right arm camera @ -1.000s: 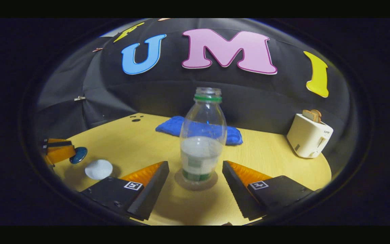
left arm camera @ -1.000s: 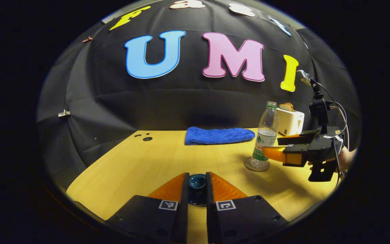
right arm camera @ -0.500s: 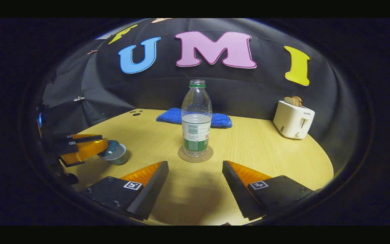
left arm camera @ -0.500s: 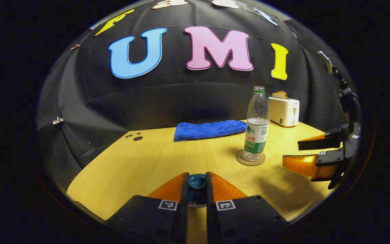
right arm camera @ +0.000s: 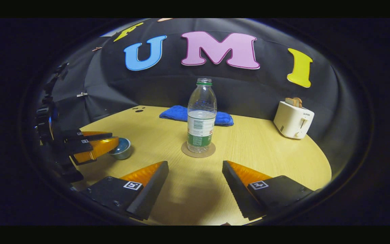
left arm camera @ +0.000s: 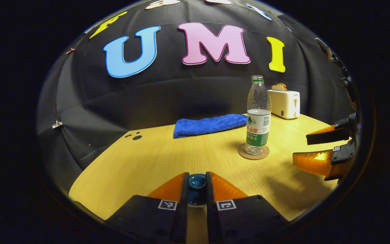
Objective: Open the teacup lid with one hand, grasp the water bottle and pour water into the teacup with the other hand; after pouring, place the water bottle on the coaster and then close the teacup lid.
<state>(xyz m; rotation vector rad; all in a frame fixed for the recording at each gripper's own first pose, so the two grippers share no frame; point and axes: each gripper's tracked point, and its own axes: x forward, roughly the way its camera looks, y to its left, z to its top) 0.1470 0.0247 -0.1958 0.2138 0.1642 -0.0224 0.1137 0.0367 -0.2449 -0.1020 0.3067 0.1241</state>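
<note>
Water bottle [right arm camera: 200,117]: clear, capless, part-full, upright on round coaster [right arm camera: 198,151].
Teacup [right arm camera: 122,149]: grey, at bottle's 9 o'clock.
Lid [left arm camera: 197,183]: dark blue, clamped.

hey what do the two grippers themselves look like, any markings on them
Both are two-finger tools with black, blocky bodies and wedge-shaped fingers that taper forward. The left gripper and the right gripper each carry a small square black-and-white tag on every finger base. The inner faces of the right gripper's fingers are ribbed. A dark upright mount rises behind the left gripper in the right gripper view.

We see each gripper [right arm camera: 195,176] built of black blocks bearing small square black-and-white markers, with what may be screw holes.
</note>
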